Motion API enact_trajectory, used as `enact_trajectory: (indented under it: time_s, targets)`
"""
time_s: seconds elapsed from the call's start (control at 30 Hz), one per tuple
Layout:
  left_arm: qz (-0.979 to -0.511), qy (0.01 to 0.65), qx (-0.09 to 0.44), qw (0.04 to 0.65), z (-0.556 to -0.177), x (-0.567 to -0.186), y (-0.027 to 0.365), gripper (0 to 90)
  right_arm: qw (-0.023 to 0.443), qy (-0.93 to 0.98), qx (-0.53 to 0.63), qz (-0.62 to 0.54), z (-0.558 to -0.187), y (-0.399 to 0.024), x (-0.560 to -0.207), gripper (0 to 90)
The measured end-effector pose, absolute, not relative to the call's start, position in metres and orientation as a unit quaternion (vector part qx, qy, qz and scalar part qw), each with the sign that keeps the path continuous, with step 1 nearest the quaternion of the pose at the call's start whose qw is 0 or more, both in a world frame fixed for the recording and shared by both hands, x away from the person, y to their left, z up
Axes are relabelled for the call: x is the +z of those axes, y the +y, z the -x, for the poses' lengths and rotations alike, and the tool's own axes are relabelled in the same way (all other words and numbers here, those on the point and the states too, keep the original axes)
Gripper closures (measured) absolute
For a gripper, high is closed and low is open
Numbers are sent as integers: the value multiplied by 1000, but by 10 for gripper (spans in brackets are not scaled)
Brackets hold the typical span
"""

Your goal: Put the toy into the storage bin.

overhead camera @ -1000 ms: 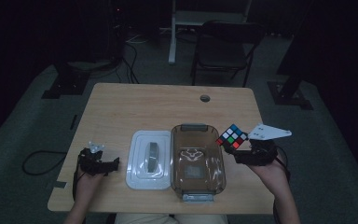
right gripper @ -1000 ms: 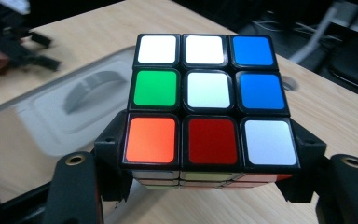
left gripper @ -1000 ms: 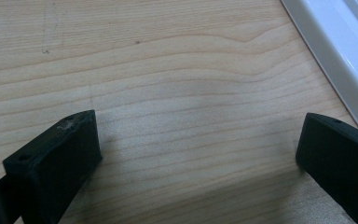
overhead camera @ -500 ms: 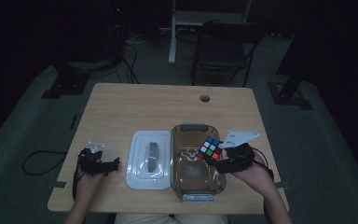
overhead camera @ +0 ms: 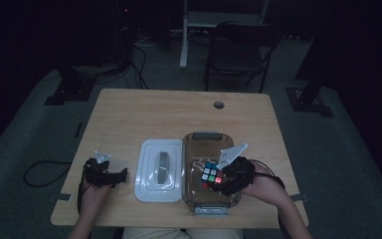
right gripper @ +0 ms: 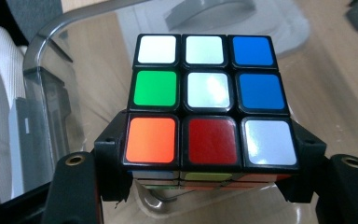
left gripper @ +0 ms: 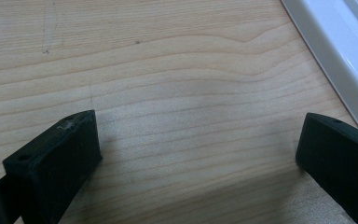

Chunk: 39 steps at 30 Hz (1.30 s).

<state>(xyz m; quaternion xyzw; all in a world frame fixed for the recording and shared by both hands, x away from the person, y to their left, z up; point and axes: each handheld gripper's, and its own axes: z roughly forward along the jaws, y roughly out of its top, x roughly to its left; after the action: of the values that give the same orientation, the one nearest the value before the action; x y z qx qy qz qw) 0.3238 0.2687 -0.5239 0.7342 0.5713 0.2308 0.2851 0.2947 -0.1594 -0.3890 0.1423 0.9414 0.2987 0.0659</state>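
Observation:
A scrambled puzzle cube [overhead camera: 211, 176] hangs over the clear smoky box [overhead camera: 197, 144], just inside its rim. My right gripper [overhead camera: 225, 180] is shut on the puzzle cube [right gripper: 205, 102], its black jaws pressing the cube's two sides in the right gripper view. The box's white lid [overhead camera: 160, 169] with a grey handle lies flat on the table to the left of the box. My left gripper [overhead camera: 118, 175] rests low at the table's front left with its jaws wide apart. Bare wood shows between its fingers [left gripper: 56, 158] in the left gripper view, and the lid's edge [left gripper: 335, 60] is at the upper right.
The wooden table [overhead camera: 149, 114] has a round cable hole [overhead camera: 219, 105] near its far edge. A latch [overhead camera: 210, 210] sticks out at the box's near end. A chair [overhead camera: 238, 55] and stands sit on the dark floor behind the table.
My right gripper has carried the cube leftward and down, from beside the box's right side to over its inside. The left gripper has kept still.

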Motion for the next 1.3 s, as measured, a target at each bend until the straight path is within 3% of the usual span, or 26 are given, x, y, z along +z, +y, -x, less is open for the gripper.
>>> enact_trajectory:
  time_s: [0.73, 1.3]
  targets:
    - [-735, 571, 230, 285, -324, -524, 269, 4, 32, 986, 144, -76, -309, -112, -410, 340]
    - [-735, 570, 230, 286, -324, -524, 269, 4, 35, 997, 35, -54, -317, -84, -429, 340]
